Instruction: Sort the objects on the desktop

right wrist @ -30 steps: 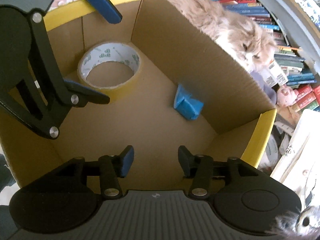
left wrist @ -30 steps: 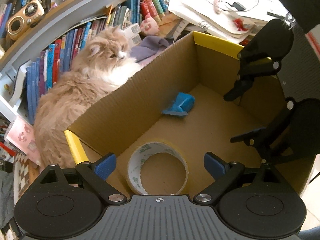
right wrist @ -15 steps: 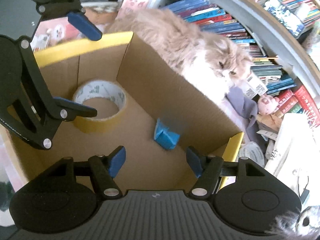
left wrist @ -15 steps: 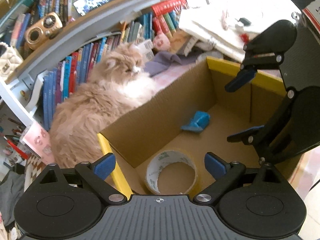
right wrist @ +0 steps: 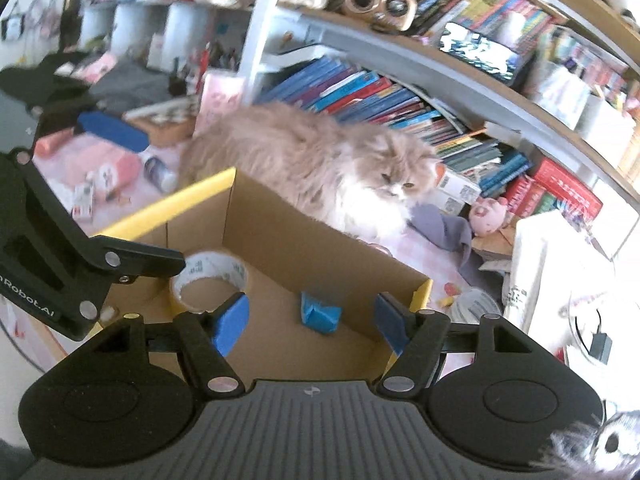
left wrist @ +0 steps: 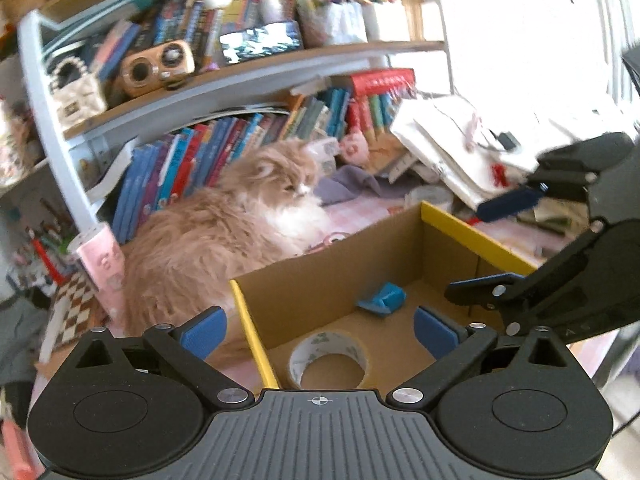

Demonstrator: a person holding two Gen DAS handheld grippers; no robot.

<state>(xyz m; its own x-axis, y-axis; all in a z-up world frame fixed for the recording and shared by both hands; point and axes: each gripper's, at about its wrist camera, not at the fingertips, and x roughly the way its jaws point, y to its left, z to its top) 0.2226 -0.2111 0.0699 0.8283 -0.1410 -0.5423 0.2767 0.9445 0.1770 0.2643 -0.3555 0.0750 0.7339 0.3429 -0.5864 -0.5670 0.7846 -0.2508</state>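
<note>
An open cardboard box [left wrist: 320,280] [right wrist: 300,248] with yellow rims holds a roll of tape [left wrist: 328,364] [right wrist: 210,276] and a small crumpled blue thing [left wrist: 382,300] [right wrist: 320,314] on its floor. My left gripper [left wrist: 319,330] [right wrist: 132,196] hangs open above the box's near left corner, empty. My right gripper [right wrist: 311,324] [left wrist: 496,244] hovers above the box's other end. Its jaws are opening, and nothing is gripped; the blue thing lies well below them.
A fluffy ginger-and-white cat [left wrist: 224,232] [right wrist: 320,160] sits against the box's far wall. Bookshelves [left wrist: 240,92] stand behind it. White bags and papers [left wrist: 460,152] pile up at the right, and a pink case [right wrist: 108,168] with small items lies at the left.
Both grippers have risen out of the box and tilted up, so the shelves now show. The right jaws have spread wider. Tape and blue thing stay on the box floor.
</note>
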